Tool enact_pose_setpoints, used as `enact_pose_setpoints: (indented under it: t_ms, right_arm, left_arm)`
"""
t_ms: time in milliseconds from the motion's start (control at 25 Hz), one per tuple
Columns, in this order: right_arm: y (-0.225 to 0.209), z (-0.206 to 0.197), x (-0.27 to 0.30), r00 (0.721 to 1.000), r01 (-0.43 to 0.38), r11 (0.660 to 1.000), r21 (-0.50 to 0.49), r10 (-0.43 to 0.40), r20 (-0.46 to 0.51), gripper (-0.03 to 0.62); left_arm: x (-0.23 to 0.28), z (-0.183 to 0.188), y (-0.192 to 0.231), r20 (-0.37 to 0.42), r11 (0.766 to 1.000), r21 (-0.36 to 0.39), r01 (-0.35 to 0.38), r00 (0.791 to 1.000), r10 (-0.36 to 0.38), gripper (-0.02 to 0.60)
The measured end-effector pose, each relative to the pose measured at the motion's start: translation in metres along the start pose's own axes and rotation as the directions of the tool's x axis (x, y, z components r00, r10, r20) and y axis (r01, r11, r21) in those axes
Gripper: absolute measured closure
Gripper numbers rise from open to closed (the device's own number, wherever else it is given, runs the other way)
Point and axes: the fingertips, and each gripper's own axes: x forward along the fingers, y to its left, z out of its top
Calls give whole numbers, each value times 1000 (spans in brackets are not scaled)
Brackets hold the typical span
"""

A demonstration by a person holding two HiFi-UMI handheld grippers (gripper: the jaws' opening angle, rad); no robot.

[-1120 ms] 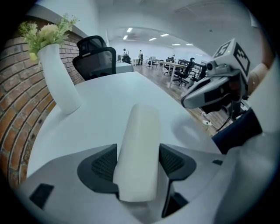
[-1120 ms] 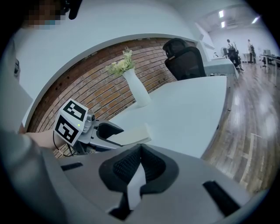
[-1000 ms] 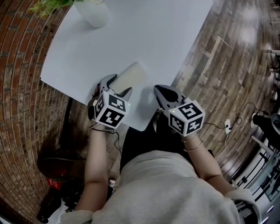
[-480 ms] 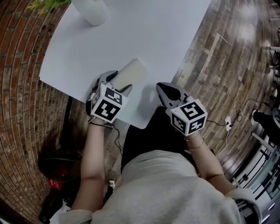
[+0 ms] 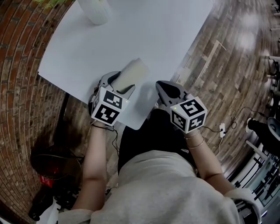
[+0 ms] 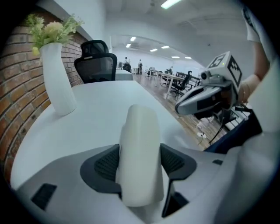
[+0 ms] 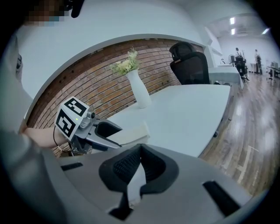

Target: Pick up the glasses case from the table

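The cream glasses case (image 5: 131, 73) is gripped near its end by my left gripper (image 5: 120, 83), above the front edge of the white table (image 5: 144, 35). In the left gripper view the case (image 6: 140, 151) stands on edge, and both dark pads (image 6: 106, 164) press its sides. From the right gripper view the case (image 7: 129, 133) and the left gripper (image 7: 103, 133) show at left. My right gripper (image 5: 162, 88) hovers just off the table's front corner, jaws shut with nothing between them (image 7: 139, 165).
A white vase (image 5: 94, 9) with pale flowers stands at the table's far left end. A brick wall (image 5: 19, 57) runs along the left. Wood plank floor (image 5: 227, 52) lies to the right, with a black office chair (image 6: 97, 65) beyond the table.
The left gripper with the case has rolled a little, and its marker cube sits slightly differently. The right gripper has hardly moved.
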Motion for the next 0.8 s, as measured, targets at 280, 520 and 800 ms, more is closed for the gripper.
enact_pose_setpoints:
  t_ms: [280,520,800]
  right_arm:
    - [-7,20,1,996,-66,995,79,62,56,528]
    - [22,52,3,946,-305,933,189,274,172,334]
    - [50,83,-2,889,-433,892,130,399,226,326]
  left_arm:
    - [-18,26,-5,146,991,-134,-18,989,37,293]
    - [-44,48,-16,306,989,-146,-11,950,56,293]
    - [-66,63,-30,384,996,-95,5,923,32,293]
